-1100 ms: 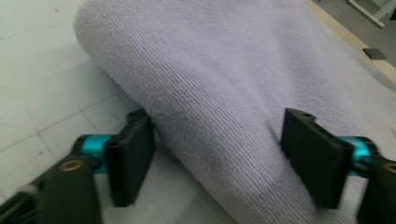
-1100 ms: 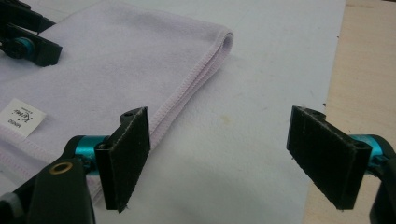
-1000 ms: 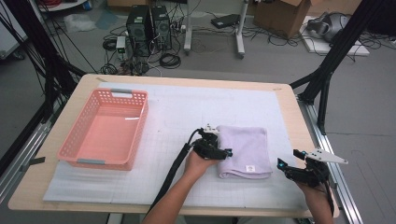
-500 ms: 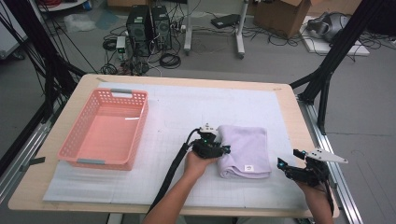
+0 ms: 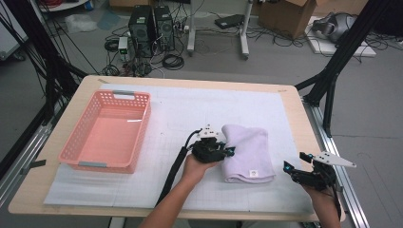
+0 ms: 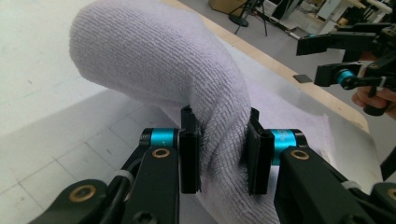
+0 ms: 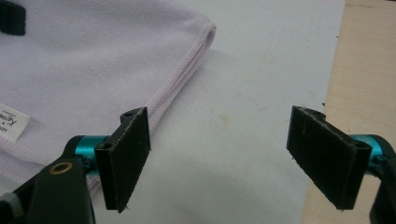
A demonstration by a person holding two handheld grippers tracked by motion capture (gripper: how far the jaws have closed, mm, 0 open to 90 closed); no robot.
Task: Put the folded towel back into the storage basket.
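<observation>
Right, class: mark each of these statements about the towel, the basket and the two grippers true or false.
1. The left gripper pinches a bunched fold of the towel. True.
2. The right gripper grips the towel. False: its jaws stand open, beside the towel's edge.
3. The towel lies in the pink basket. False: it lies on the white mat, right of the basket.
4. The towel bears a small label. True.

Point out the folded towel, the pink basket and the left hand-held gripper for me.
folded towel (image 5: 249, 149): high view, middle of its top face.
pink basket (image 5: 145, 124): high view, its right rim.
left hand-held gripper (image 6: 220, 154): left gripper view, midway between its pads, clamped on the towel.
</observation>
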